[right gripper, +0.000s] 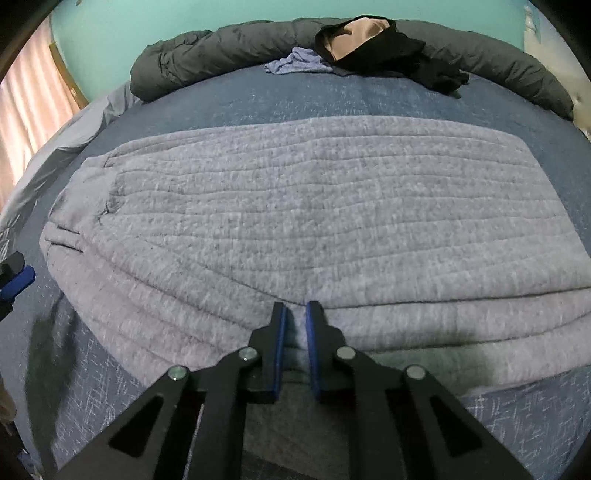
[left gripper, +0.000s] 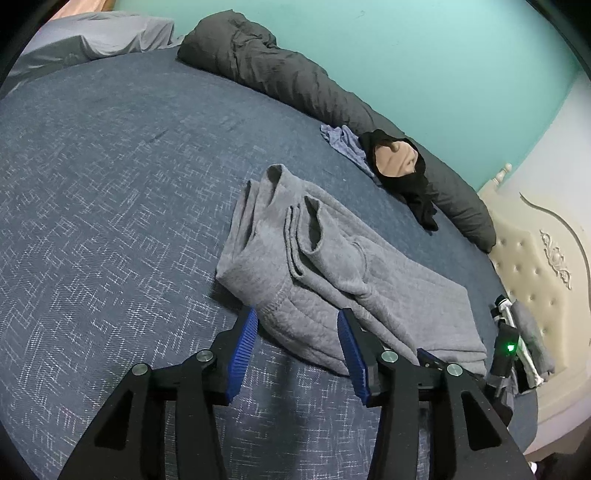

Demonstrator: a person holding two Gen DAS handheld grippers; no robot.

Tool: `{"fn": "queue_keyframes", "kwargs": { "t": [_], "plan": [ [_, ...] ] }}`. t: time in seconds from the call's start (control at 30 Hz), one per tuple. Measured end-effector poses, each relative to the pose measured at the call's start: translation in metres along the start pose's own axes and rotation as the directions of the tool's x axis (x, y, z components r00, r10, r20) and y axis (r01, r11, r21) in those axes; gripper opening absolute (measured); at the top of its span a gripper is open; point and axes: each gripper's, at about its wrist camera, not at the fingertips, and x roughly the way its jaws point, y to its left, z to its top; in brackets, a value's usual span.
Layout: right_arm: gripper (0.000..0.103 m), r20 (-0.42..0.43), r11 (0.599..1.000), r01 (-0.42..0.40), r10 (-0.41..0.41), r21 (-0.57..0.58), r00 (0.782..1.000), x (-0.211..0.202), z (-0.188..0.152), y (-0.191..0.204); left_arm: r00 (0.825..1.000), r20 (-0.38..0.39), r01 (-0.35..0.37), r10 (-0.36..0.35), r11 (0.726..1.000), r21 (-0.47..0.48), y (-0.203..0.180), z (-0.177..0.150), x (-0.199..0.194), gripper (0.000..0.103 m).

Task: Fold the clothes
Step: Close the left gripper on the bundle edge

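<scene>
A grey quilted garment [left gripper: 332,266] lies folded on the blue bed cover [left gripper: 110,221], two open cuffs toward the far side. My left gripper [left gripper: 297,321] stands open at the ribbed hem corner. One blue pad touches the cloth's edge and the other hovers over the cloth. In the right wrist view the same garment [right gripper: 314,206] fills the middle. My right gripper [right gripper: 296,308] sits at its near edge, pads almost together with a ridge of grey cloth pinched between them. The left gripper's blue pad [right gripper: 16,280] shows at the left edge.
A rolled dark grey duvet [left gripper: 288,74] runs along the far side by the teal wall. A black garment with beige lining [left gripper: 399,166] and a small lilac cloth [left gripper: 343,142] lie before it. A grey pillow [left gripper: 103,35] is at far left, a cream headboard [left gripper: 546,258] at right.
</scene>
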Motion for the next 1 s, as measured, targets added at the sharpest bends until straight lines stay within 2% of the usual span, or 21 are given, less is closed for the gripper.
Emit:
{"fn": "queue_keyframes", "kwargs": {
  "t": [0.1, 0.3, 0.43, 0.53, 0.6, 0.67, 0.77, 0.93, 1.0],
  "plan": [
    [0.01, -0.01, 1.0, 0.0, 0.0, -0.025, 1.0, 0.003, 0.002, 0.001, 1.0, 0.005, 0.009, -0.009, 1.0, -0.03, 0.002, -0.001, 0.0, 0.049],
    [0.01, -0.007, 0.998, -0.07, 0.07, -0.005, 0.997, -0.007, 0.014, -0.01, 1.0, -0.027, 0.009, -0.012, 0.993, -0.119, 0.017, -0.004, 0.008, 0.063],
    [0.011, 0.082, 0.989, -0.141, 0.136, 0.052, 0.987, -0.038, 0.012, -0.03, 0.998, -0.035, 0.037, -0.043, 0.985, -0.166, 0.019, -0.008, 0.015, 0.08],
    [0.014, 0.156, 0.982, -0.17, 0.157, 0.077, 0.975, -0.066, 0.0, -0.055, 0.998, -0.029, 0.043, -0.05, 0.981, -0.188, 0.017, -0.008, 0.02, 0.082],
    [0.024, 0.179, 0.981, -0.168, 0.149, 0.099, 0.973, -0.078, -0.011, -0.075, 0.999, -0.024, 0.033, -0.038, 0.98, -0.196, 0.013, -0.007, 0.025, 0.082],
    [0.029, 0.172, 0.984, -0.132, 0.11, 0.123, 0.979, -0.089, -0.028, -0.095, 0.999, -0.022, 0.035, -0.04, 0.981, -0.192, 0.007, -0.005, 0.033, 0.082],
    [0.032, 0.117, 0.98, -0.065, 0.044, 0.186, 0.992, -0.09, -0.05, -0.13, 1.0, 0.0, 0.015, -0.016, 0.979, -0.205, 0.004, 0.0, 0.038, 0.082],
    [0.045, 0.095, 0.953, 0.006, -0.037, 0.304, 0.995, -0.099, -0.073, -0.18, 1.0, 0.012, 0.011, -0.008, 0.964, -0.267, 0.002, 0.004, 0.047, 0.083],
    [0.046, 0.112, 0.941, -0.007, -0.032, 0.339, 0.993, -0.103, -0.077, -0.194, 1.0, 0.018, 0.002, 0.003, 0.961, -0.276, 0.001, 0.005, 0.05, 0.083]
  ]
}}
